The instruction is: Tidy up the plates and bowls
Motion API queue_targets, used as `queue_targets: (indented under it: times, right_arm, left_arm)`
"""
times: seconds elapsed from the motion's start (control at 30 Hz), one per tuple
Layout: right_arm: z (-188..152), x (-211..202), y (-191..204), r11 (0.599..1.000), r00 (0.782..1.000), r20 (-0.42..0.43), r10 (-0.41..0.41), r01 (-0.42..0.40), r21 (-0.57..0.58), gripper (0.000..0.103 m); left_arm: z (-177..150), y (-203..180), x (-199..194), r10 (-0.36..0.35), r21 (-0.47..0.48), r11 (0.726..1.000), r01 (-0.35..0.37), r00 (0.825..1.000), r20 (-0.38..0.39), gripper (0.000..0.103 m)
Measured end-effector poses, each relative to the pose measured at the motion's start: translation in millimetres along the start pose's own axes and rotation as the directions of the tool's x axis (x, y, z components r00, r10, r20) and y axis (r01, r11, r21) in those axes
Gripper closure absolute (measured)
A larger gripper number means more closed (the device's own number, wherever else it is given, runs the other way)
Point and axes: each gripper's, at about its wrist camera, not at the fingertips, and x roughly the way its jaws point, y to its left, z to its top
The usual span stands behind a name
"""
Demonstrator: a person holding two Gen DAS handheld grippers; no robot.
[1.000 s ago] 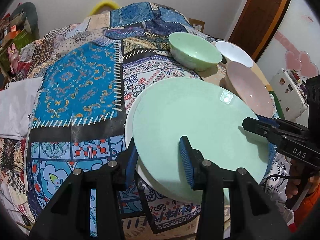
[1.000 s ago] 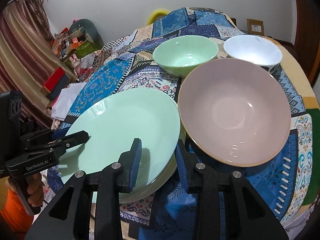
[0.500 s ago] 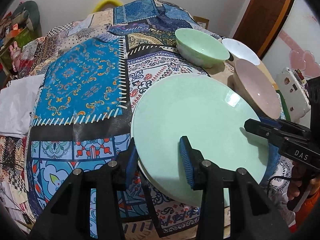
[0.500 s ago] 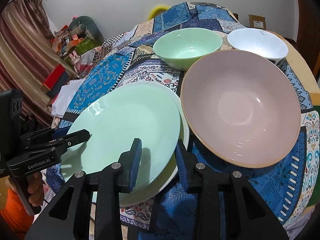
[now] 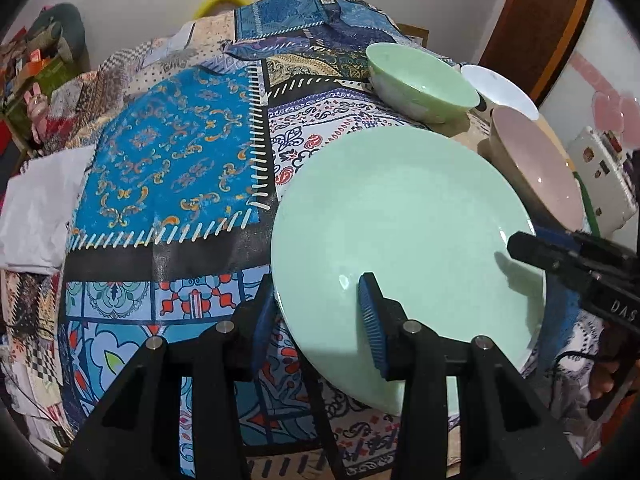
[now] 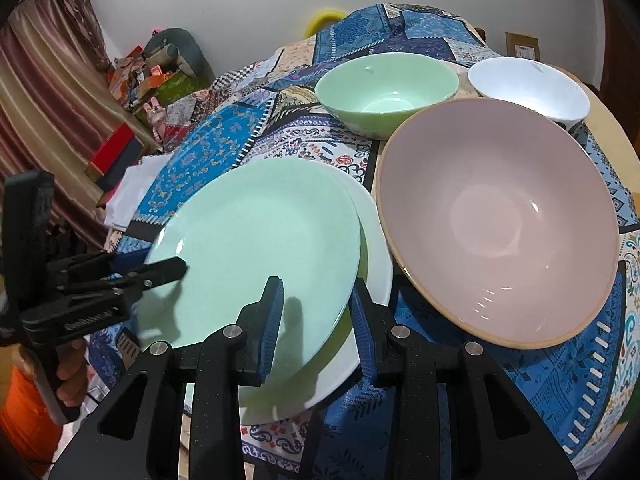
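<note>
Both the left tongs and right tongs grip the green plate, now slid left off the white plate, so stacking looks unsettled.

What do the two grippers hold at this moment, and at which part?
Both hold the green plate by its rim: the left gripper at one edge, the right gripper at the opposite edge, above the white plate.

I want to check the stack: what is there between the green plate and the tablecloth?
A white plate lies under the green plate, on the patterned tablecloth. The right wrist view shows its rim; in the left wrist view the green plate hides it.
</note>
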Motion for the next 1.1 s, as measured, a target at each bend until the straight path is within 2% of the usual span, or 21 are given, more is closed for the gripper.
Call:
queue_targets:
  times: [0.37,0.47,0.7,0.9,1.1]
  right_arm:
    - [-2,-7,1,0.999,1.0,0.012,-0.027,0.027,-0.018,0.074]
    - [-1,-14,-1,0.998,0.998,0.035,-0.053,0.054,-0.021,0.074]
    - [-2,-26,-4,0.998,0.997,0.057,-0.057,0.058,-0.019,0.073]
    - [2,-43,-1,0.997,0.992,0.104,-0.07,0.072,-0.025,0.073]
    - [10,-66,-2,0.995,0.982,0.169,-0.088,0.094,-0.027,0.072]
  left_arm:
    - [1,-1,-1,0.003,0.014,1.0,-0.003,1.0,0.001,0.062]
    - [0,-2,-5,0.011,0.022,1.0,-0.011,1.0,0.016,0.062]
    - [4,-1,-19,0.028,0.01,1.0,-0.029,0.998,0.055,0.062]
    - [14,-6,-41,0.022,0.006,1.0,-0.023,0.993,0.114,0.056]
    - [27,-26,-63,0.001,0.029,1.0,-0.007,0.982,0.19,0.045]
